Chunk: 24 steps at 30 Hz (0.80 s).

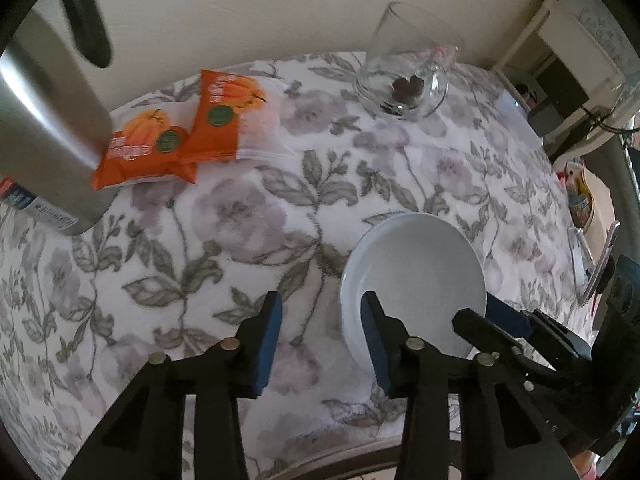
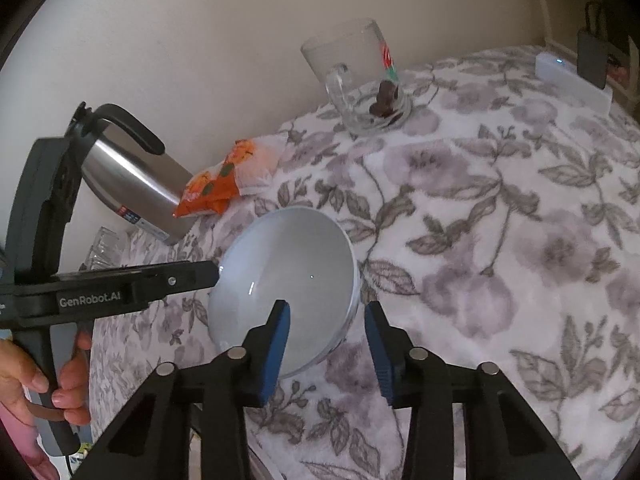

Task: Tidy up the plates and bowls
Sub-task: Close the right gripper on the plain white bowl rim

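Surface (image 1: 248, 216), draped in a white cloth printed with grey leaves and mauve flowers, set against a plain wall. Steel thermos jug (image 2: 132, 184) with black handle, at the surface's left end. White bowl (image 1: 412, 276), empty, sitting on the cloth near the front edge, between my two tools. My left hand-held gripper (image 1: 322, 312): jaws part-open, straddling the bowl's left rim, one blue pad inside the bowl and one outside; I cannot tell whether the pads touch it. My right hand-held gripper (image 2: 326, 322): likewise part-open astride the bowl's right rim, with clear space visible beside the outer pad. Glass mug (image 2: 360, 80) with dark pieces in its bottom, well behind the bowl near the wall. Two orange snack packets (image 1: 192, 128), overlapping, just beside the jug.
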Tool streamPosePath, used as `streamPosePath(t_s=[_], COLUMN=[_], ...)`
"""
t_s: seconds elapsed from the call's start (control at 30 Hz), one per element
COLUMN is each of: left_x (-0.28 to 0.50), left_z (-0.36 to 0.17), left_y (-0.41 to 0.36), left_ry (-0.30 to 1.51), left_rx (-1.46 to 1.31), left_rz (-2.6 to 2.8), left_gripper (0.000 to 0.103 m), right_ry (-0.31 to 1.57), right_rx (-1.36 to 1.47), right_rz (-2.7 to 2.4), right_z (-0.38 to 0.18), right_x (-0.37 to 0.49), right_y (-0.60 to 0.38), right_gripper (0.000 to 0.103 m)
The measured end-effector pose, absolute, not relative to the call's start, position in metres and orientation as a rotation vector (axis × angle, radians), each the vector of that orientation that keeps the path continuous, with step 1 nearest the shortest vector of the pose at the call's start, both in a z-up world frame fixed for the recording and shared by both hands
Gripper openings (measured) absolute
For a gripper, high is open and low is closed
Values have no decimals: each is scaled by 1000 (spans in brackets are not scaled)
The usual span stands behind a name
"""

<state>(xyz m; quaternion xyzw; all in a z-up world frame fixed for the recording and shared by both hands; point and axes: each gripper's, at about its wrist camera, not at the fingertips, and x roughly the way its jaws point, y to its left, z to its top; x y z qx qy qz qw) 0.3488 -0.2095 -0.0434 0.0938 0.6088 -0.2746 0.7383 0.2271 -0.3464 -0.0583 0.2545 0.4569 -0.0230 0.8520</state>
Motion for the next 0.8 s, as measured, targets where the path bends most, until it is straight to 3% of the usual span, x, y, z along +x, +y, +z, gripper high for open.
streamPosePath(t_s=[0.23, 0.6, 0.8], left_x=[350, 351, 346], left_z=[-56, -67, -68], left_y=[-223, -232, -240], left_ry=[1359, 1401, 1397], left_rx=[274, 313, 336], left_rz=[-603, -621, -647], left_gripper=[28, 25, 11], right_ry=[989, 984, 978], right_rx=[555, 574, 570], right_rz=[-45, -44, -43], right_z=[-74, -78, -78], right_x=[229, 228, 227], right_y=[-349, -353, -353], right_gripper=[27, 20, 20])
